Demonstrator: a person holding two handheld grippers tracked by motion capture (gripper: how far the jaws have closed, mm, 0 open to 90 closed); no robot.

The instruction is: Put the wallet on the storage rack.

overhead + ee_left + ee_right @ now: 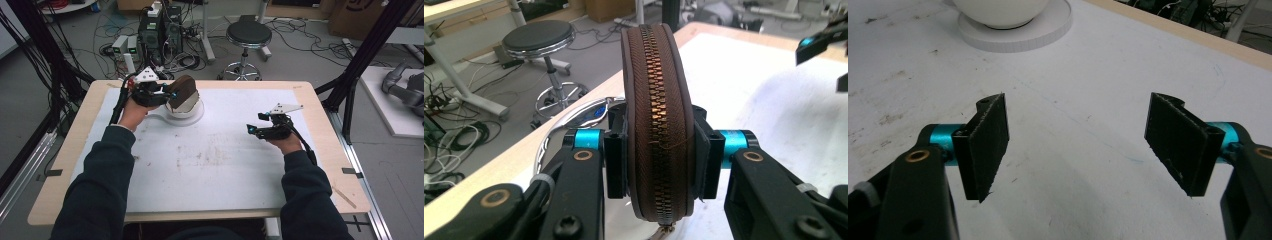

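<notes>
No legible text — no labels, brands, numbers (anywhere).

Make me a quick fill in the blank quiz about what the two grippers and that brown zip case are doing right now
1. The left gripper is shut on the brown zippered ____ case.
2. The right gripper has its fingers ____, holding nothing.
3. The round white bowl stands on a flat white ____ base.
4. On the floor past the table's far edge stands a black-seated ____.

Missing words: leather; open; round; stool

One overhead, two gripper-mounted views
</notes>
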